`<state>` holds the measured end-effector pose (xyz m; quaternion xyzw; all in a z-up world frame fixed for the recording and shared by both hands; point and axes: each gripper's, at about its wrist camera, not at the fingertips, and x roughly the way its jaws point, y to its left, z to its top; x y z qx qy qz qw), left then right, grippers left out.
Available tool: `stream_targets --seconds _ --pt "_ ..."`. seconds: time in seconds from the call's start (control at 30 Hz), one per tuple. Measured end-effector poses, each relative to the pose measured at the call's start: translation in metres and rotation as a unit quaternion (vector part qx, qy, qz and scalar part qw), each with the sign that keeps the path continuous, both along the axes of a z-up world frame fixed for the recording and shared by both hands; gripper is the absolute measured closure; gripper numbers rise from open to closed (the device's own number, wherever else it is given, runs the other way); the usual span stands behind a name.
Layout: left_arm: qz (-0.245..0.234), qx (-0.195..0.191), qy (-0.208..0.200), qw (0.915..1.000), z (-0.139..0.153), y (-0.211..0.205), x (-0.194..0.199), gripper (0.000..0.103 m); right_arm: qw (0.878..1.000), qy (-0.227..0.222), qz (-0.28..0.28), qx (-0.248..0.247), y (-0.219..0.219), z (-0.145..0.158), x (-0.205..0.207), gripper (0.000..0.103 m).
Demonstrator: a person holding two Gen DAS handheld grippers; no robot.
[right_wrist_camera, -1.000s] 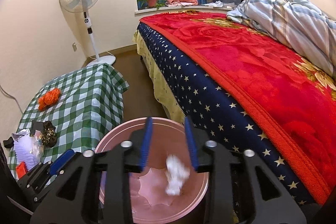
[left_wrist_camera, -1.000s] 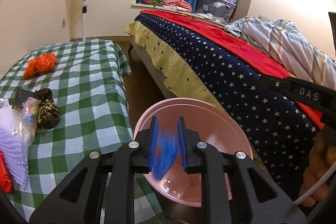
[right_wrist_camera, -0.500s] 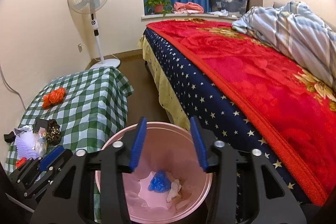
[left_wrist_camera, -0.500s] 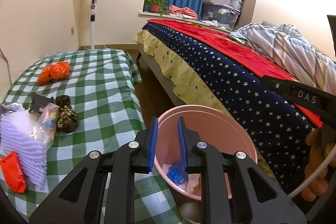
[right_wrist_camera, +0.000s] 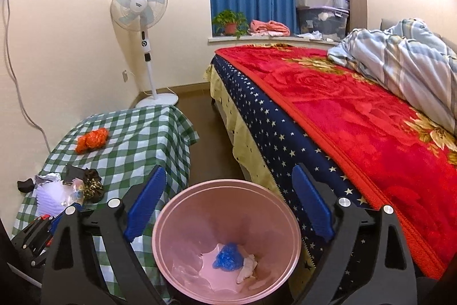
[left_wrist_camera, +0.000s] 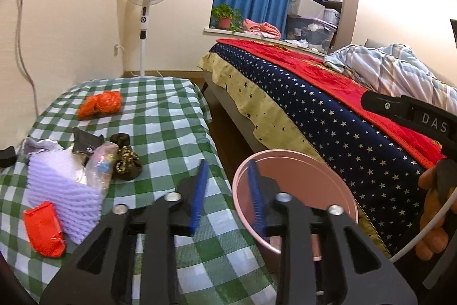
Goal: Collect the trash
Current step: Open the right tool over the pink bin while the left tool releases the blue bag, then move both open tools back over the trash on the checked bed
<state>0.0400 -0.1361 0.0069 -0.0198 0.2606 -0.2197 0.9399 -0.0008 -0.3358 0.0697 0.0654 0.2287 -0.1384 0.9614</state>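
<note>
Two scraps lie in the bin; both grippers are opening, empty; left, the table keeps several.

I am holding my right gripper over the pink bin, and its jaws are opening wide with nothing between them. Below the blue pads, at the bottom of the bin, a blue crumpled piece and a white scrap are lying side by side, touching. My left gripper is showing at the lower left. Beyond it, the checked table is carrying an orange bag and a heap of other trash. The bed is stretching away on my right.
</note>
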Motion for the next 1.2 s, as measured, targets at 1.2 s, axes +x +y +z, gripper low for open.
stream_targets --seconds 1.2 --pt "0.128 0.021 -0.024 0.9912 -0.009 0.089 -0.042 0.061 0.995 -0.033 0.096 0.013 0.062 0.011 -0.005 0.049"
